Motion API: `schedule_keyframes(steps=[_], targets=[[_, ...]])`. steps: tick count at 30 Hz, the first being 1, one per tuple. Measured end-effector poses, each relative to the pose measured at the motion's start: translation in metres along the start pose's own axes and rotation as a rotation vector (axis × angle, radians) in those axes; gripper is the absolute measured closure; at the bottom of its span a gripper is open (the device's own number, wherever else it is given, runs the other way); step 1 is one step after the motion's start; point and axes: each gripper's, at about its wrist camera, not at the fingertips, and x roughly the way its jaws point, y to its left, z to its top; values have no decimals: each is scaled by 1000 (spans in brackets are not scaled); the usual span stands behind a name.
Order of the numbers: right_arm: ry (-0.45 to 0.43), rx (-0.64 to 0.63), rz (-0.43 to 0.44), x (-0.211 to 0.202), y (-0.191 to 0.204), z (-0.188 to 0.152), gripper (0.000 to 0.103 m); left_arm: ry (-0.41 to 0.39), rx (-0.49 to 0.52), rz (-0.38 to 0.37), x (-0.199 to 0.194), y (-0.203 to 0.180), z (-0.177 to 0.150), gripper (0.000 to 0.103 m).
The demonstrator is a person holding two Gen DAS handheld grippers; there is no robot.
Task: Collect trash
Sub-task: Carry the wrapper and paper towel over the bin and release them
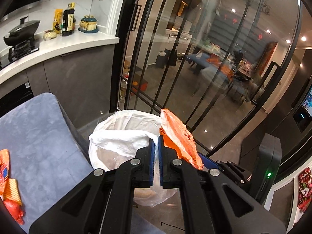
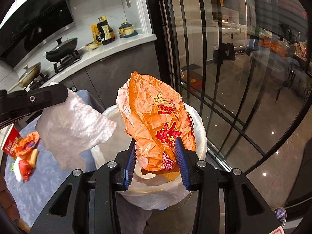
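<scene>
My left gripper point(image 1: 156, 152) pinches a white tissue point(image 1: 124, 136), my right gripper point(image 2: 156, 159) clasps an orange wrapper point(image 2: 156, 117), both over the lined bin point(image 2: 198, 128); more scraps point(image 2: 26, 154) wait on the blue worktop point(image 2: 54, 175)

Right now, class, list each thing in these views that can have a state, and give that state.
left gripper: shut on white tissue
right gripper: shut on orange wrapper
trash bin: open, lined with a clear bag
wrappers on blue cloth: crumpled, not yet collected
wok: lidded, on the stove
</scene>
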Motion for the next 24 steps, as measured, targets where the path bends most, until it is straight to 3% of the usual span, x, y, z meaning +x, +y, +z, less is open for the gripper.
schedule_keyframes(steps=[5, 10, 15, 24], targets=[[22, 1, -13, 16, 3, 4, 61, 30, -2, 5, 16, 0, -1, 99], [12, 7, -19, 22, 4, 8, 48, 46, -31, 24, 24, 8, -2, 96], [-1, 10, -29, 20, 2, 9, 43, 34, -65, 40, 21, 16, -2, 61], [-28, 7, -23, 8, 5, 6, 39, 17, -74, 29, 13, 21, 3, 54]])
